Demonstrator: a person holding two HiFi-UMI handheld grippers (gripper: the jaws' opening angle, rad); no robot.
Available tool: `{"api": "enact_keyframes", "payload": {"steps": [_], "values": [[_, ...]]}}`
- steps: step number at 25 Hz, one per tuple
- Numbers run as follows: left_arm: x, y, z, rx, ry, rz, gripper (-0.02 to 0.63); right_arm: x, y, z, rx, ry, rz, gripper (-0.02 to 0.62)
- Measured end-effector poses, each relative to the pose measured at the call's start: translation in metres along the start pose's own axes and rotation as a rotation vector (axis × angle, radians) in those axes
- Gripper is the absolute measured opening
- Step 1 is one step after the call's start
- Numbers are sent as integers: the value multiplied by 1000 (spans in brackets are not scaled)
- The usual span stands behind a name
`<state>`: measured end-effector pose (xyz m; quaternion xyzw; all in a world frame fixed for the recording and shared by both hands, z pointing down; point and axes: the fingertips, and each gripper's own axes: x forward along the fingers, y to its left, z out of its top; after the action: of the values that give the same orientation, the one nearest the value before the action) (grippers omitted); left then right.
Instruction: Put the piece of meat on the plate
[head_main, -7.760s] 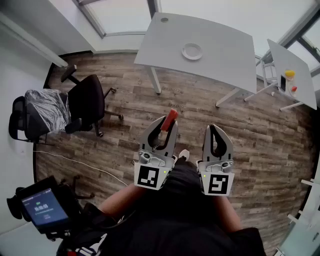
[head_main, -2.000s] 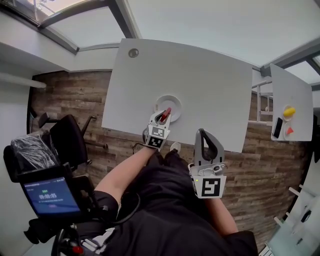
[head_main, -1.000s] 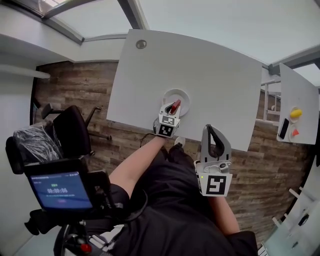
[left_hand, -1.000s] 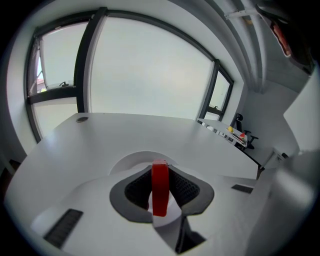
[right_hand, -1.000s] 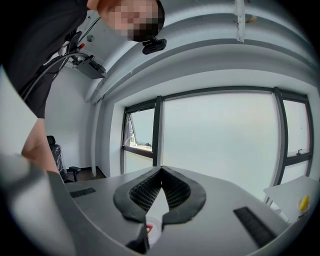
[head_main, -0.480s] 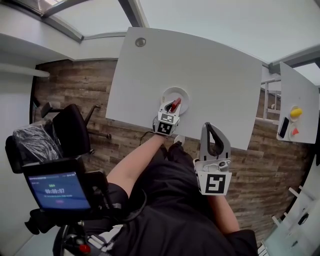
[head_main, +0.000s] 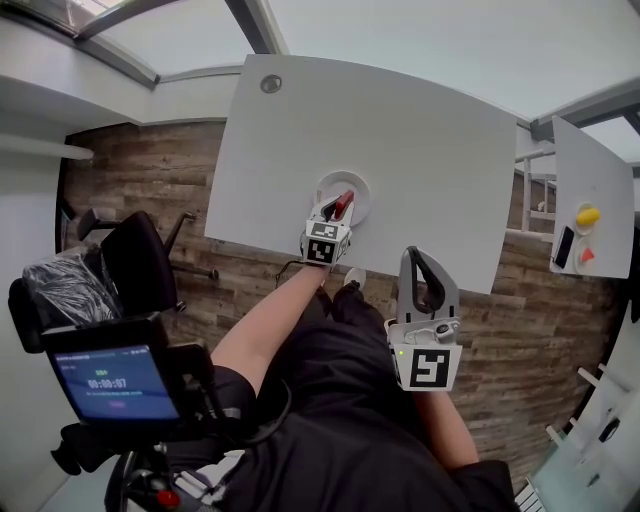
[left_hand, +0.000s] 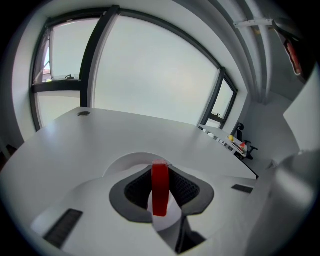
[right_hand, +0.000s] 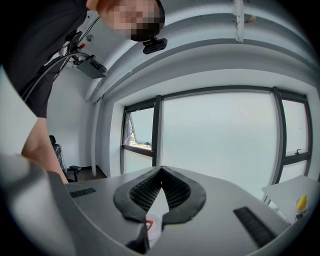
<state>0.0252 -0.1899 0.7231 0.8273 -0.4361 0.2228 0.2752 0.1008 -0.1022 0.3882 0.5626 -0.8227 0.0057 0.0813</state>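
Note:
A small white plate (head_main: 356, 186) sits near the front edge of the white table (head_main: 420, 140). My left gripper (head_main: 337, 211) reaches over the plate, shut on a red piece of meat (head_main: 345, 202) that stands upright between its pads. In the left gripper view the meat (left_hand: 160, 187) fills the gap between the jaws, with the plate (left_hand: 125, 163) just beyond them. Whether the meat touches the plate I cannot tell. My right gripper (head_main: 418, 257) hangs back before the table edge over the floor, shut with nothing in it; its tips meet in the right gripper view (right_hand: 161, 170).
A black office chair (head_main: 140, 262) stands left of the table. At the right, a second white table (head_main: 600, 170) bears a yellow object (head_main: 588, 215), a phone (head_main: 563, 245) and a small red object (head_main: 586, 255). A device with a lit screen (head_main: 105, 384) is at lower left.
Several seconds ago I stood far from the table with the meat in the left gripper; now that gripper is over the plate. Over the last second nothing visibly moved.

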Motion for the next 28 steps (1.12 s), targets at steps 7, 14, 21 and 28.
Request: {"api": "enact_keyframes", "payload": {"steps": [7,14,21,28], "values": [[-1,3,-1,35,15,1,94,-4,2,0,5,7,1,3],[1,4,0,41,6,-17,94,-4,5,1,2,0,9,3],[1,2,5,96,-8,-11,95,-4,9,12,-78,-41,12,3],[1,0,-3,167,25,-27,101,-5,15,4,-77,-13,37,3]]}}
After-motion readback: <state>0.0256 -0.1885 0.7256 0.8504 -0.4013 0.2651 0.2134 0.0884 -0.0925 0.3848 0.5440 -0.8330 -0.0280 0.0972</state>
